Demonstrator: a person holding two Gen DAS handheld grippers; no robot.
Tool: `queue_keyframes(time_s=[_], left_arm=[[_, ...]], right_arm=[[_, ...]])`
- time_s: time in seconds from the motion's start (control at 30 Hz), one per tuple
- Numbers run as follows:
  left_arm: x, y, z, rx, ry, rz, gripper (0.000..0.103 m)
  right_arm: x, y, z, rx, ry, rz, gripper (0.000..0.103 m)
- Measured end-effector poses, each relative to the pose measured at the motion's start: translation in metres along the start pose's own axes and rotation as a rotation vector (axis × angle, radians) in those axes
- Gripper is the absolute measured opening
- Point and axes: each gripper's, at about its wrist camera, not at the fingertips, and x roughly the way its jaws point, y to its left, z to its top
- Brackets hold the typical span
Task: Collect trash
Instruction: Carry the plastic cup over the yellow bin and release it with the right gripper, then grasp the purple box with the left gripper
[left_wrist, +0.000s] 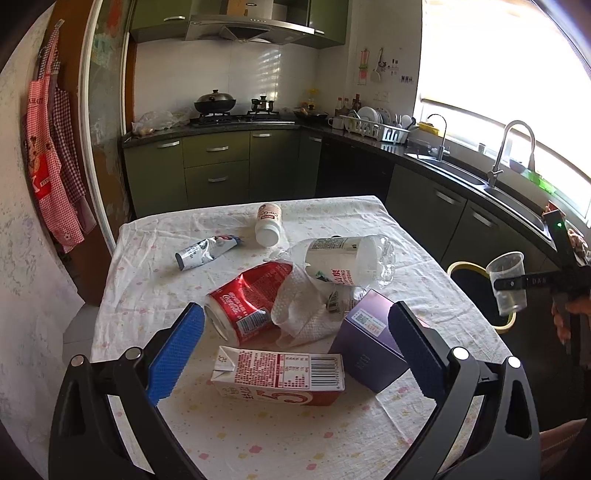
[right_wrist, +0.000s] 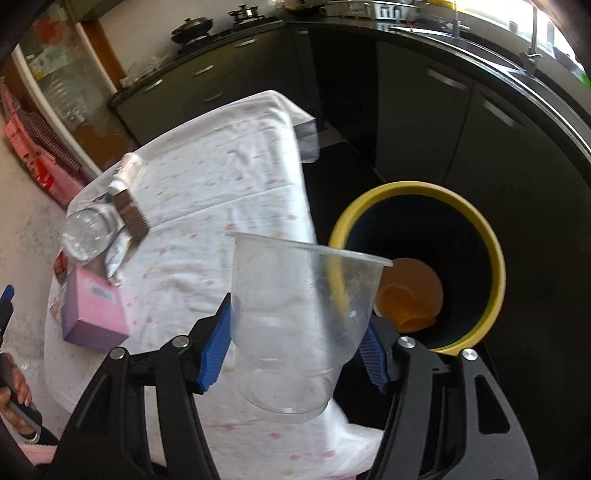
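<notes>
- Clear plastic cup (right_wrist: 303, 328), empty and scuffed, is pinched between the blue pads of the right claw (right_wrist: 297, 350), off the bench (right_wrist: 221, 192) edge.
- Left claw (left_wrist: 295, 354) gapes wide, empty, above a milk carton (left_wrist: 279, 376) on the bench.
- Beyond the cup, a yellow-rimmed bin (right_wrist: 417, 266) holds something orange.

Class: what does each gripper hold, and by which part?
Right gripper holds the clear plastic cup by its lower side walls. Left gripper holds nothing.
</notes>
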Motion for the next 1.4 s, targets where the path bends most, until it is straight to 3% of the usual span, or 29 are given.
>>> queue_keyframes(time_s=[0.2, 0.4, 0.53, 0.77, 1.03, 1.2, 1.3, 1.4], left_arm=[[0.009, -0.017, 0.003, 0.04, 0.024, -0.003, 0.098], [0.02, -0.031, 0.005, 0.071, 0.053, -0.03, 0.098], [0.026, -0.039, 0.005, 0.09, 0.069, -0.059, 0.098], [0.032, -0.05, 0.0, 0.139, 0.09, -0.14, 0.098], [0.045, -0.068, -0.004, 0.295, 0.118, -0.349, 0.098], [0.062, -0.075, 0.0, 0.396, 0.124, -0.368, 0.098], [0.074, -0.074, -0.002, 0.413, 0.163, -0.412, 0.098], [0.085, -0.074, -0.006, 0.425, 0.196, -0.408, 0.098]], right_arm=[[0.037, -0.059, 0.017, 0.084, 0.035, -0.104, 0.059], [0.065, -0.084, 0.024, 0.113, 0.069, -0.162, 0.065], [0.063, -0.097, 0.022, 0.143, 0.057, -0.168, 0.067], [0.043, -0.086, 0.007, 0.131, 0.025, -0.128, 0.068], [0.022, -0.056, -0.015, 0.081, -0.002, -0.049, 0.07], [0.013, -0.038, -0.02, 0.05, -0.016, -0.014, 0.071], [0.011, -0.032, -0.022, 0.04, -0.018, -0.001, 0.072], [0.012, -0.029, -0.022, 0.034, -0.015, 0.004, 0.072]])
